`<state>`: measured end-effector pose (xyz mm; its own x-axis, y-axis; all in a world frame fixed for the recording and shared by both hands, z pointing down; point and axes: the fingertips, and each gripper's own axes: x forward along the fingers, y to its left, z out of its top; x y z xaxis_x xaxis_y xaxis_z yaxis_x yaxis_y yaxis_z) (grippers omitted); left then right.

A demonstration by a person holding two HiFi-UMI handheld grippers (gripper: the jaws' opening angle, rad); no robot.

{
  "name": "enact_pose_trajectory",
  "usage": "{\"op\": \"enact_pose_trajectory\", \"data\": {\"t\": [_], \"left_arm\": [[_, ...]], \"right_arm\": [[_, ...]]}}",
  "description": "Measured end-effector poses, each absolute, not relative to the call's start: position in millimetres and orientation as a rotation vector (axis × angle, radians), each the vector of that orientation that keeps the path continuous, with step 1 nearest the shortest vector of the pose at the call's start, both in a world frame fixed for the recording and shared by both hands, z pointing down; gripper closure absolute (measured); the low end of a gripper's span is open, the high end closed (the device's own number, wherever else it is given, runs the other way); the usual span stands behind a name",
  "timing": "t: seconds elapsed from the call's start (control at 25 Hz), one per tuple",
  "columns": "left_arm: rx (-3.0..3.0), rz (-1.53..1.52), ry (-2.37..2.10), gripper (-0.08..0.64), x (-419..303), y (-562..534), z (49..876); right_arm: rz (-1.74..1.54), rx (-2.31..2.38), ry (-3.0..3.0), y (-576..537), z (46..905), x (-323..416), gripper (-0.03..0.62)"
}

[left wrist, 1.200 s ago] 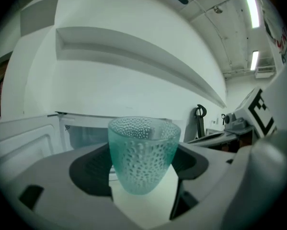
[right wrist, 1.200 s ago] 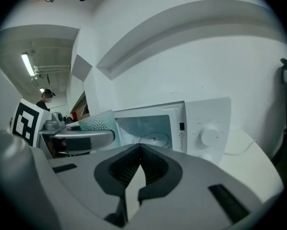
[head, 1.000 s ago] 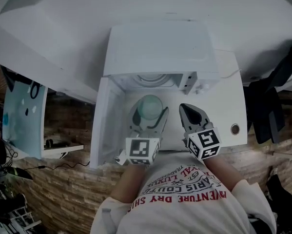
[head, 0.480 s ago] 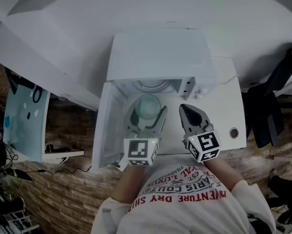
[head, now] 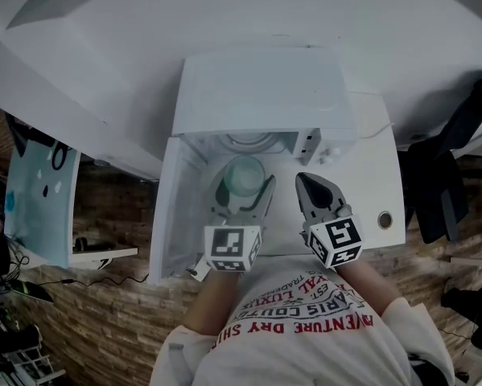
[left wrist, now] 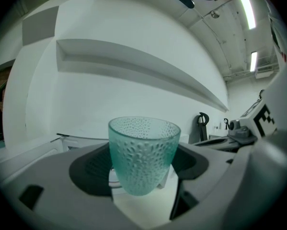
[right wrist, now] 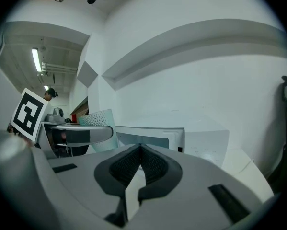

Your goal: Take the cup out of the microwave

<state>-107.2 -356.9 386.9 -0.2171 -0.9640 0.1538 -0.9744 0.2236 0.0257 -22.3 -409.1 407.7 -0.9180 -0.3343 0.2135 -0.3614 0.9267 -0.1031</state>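
Note:
A teal dimpled glass cup (head: 245,175) hangs just in front of the open white microwave (head: 261,87), above its lowered threshold. My left gripper (head: 245,186) is shut on it, one wide-set jaw on each side. In the left gripper view the cup (left wrist: 143,155) stands upright between the dark pads (left wrist: 93,169). My right gripper (head: 305,178) hovers to the right of the cup, jaws shut together and empty (right wrist: 133,183). From the right gripper view the cup (right wrist: 97,116) and the left gripper's finger (right wrist: 81,134) show at the left.
The microwave door (head: 172,207) is swung open to the left of the cup. The white table (head: 377,175) has a round cable hole (head: 385,219) near its right front edge. A dark chair (head: 450,159) stands at the right; a wall shelf (left wrist: 133,73) runs behind.

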Motion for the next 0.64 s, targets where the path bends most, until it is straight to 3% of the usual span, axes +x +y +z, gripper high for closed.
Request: {"op": "enact_pose_trajectory", "data": {"t": [0.64], "left_arm": [[1.837,0.144,-2.291,0.186,-111.7,-378.4,410.5]], "right_arm": [[0.230,0.546,-2.849,-430.3,422.3,-22.3,0.580]]}}
